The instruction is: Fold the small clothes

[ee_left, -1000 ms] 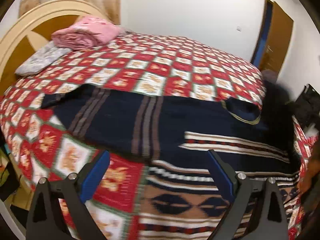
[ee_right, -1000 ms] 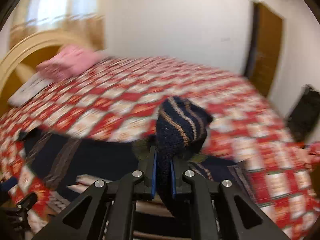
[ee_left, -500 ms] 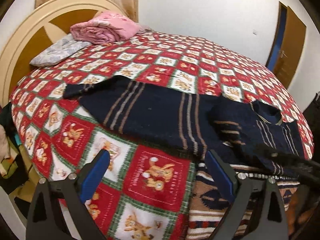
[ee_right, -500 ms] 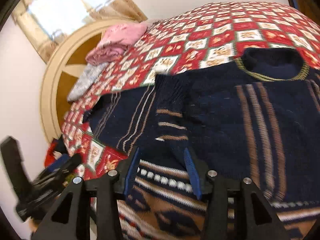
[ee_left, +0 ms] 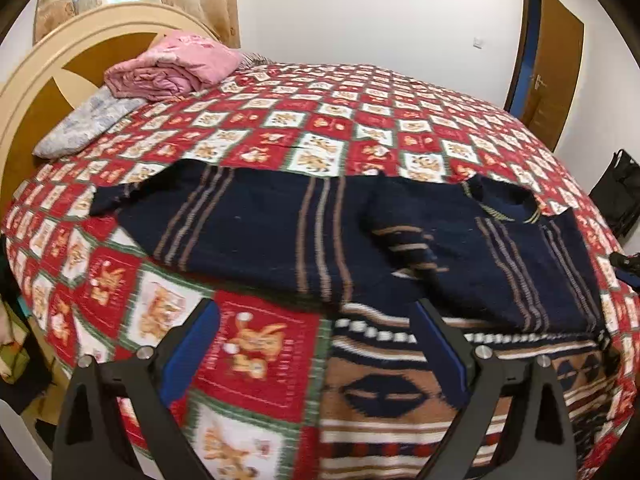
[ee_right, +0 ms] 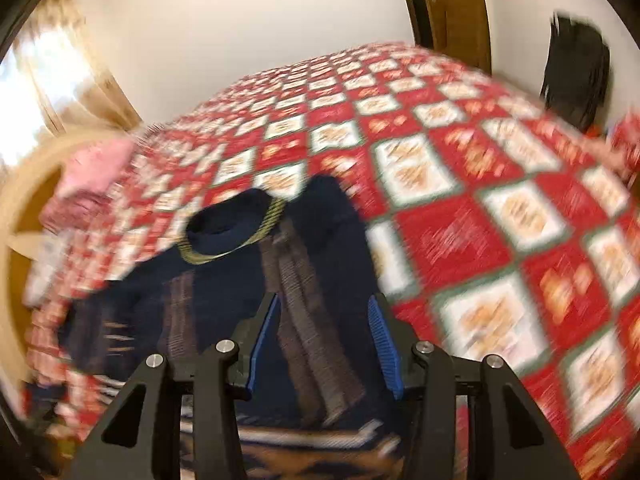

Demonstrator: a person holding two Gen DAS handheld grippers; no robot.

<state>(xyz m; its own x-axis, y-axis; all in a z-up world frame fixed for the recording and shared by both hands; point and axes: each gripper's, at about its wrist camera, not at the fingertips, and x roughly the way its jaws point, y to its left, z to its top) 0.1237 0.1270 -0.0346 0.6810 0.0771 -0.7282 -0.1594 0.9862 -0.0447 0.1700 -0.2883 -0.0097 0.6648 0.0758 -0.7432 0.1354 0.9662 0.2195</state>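
A navy knitted sweater point(ee_left: 280, 232) with brown stripes lies flat on the red checked quilt point(ee_left: 320, 120). One sleeve point(ee_left: 408, 240) is folded over its body, and the other stretches out to the left. My left gripper point(ee_left: 314, 312) hangs open above the quilt at the sweater's near edge, with nothing between its fingers. The right wrist view is blurred. My right gripper point(ee_right: 324, 304) is open over the striped part of the sweater point(ee_right: 224, 292), below the yellow-edged collar point(ee_right: 232, 236). Its pads press on nothing.
A folded pink blanket point(ee_left: 176, 64) and a grey pillow point(ee_left: 88, 124) lie by the round headboard point(ee_left: 24, 92). A brown door point(ee_left: 556, 68) stands at the far right, with a black bag point(ee_left: 616, 196) beside the bed.
My right gripper let go of the sleeve, which now lies folded across the sweater's body, then swung over to the collar side. The left gripper stayed open and hardly moved.
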